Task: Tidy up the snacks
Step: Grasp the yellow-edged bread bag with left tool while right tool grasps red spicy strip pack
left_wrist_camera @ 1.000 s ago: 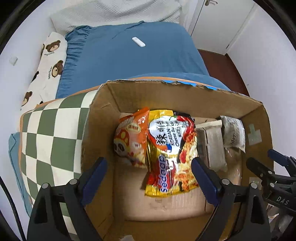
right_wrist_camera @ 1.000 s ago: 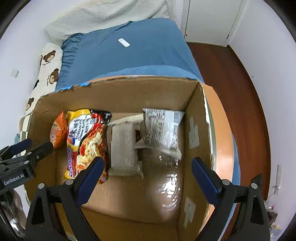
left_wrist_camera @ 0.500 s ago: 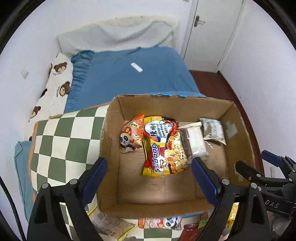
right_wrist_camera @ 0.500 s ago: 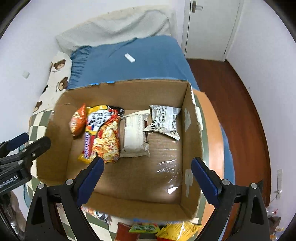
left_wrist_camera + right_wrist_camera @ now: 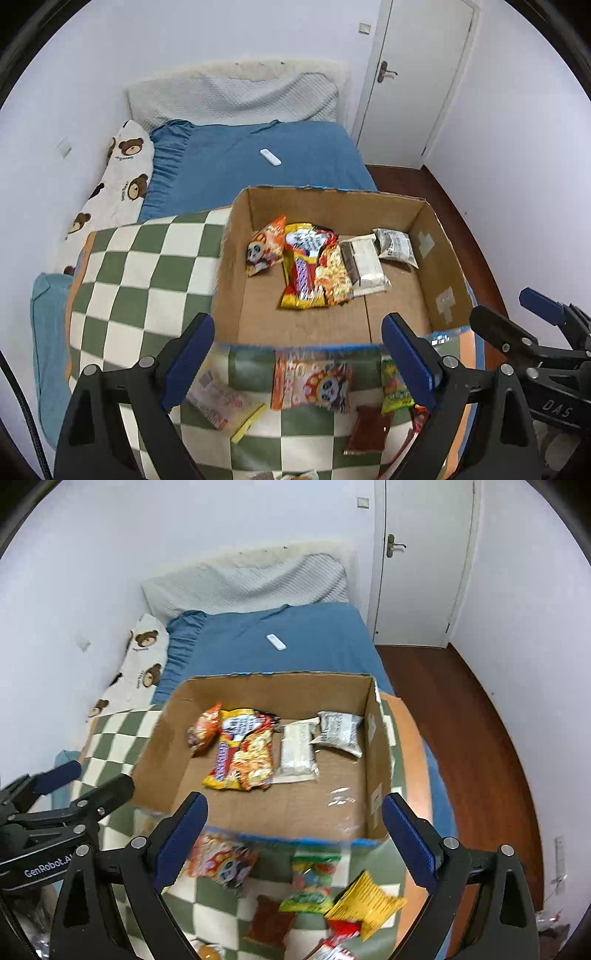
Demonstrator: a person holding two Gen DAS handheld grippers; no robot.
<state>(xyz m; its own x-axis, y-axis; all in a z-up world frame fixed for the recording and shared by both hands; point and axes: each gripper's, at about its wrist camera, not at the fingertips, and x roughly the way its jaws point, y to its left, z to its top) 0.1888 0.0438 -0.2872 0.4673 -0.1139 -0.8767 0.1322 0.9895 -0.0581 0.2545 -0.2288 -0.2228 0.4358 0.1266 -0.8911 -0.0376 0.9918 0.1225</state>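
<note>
An open cardboard box point(image 5: 443, 254) point(image 5: 376, 738) sits on a green checked blanket point(image 5: 140, 273). Inside lie an orange panda snack bag point(image 5: 264, 247), a yellow-red noodle packet point(image 5: 314, 273) point(image 5: 243, 753), a white packet point(image 5: 365, 262) and a grey packet point(image 5: 395, 245). In front of the box lie loose snacks: an orange panda bag point(image 5: 310, 384) point(image 5: 221, 860), a pink packet point(image 5: 218, 400), a green candy bag point(image 5: 314, 882), a yellow bag point(image 5: 365, 899) and a brown packet point(image 5: 369, 428). My left gripper point(image 5: 297, 365) and right gripper point(image 5: 291, 842) are open and empty, above the loose snacks.
A blue bed point(image 5: 258, 166) with a white remote point(image 5: 270, 157) lies behind the box. A bear-print pillow point(image 5: 118, 184) is at the left. A white door point(image 5: 417, 561) and wooden floor point(image 5: 480, 757) are at the right.
Both grippers have pulled back and up from inside the box. The box now looks smaller and the loose snacks in front of it have come into view.
</note>
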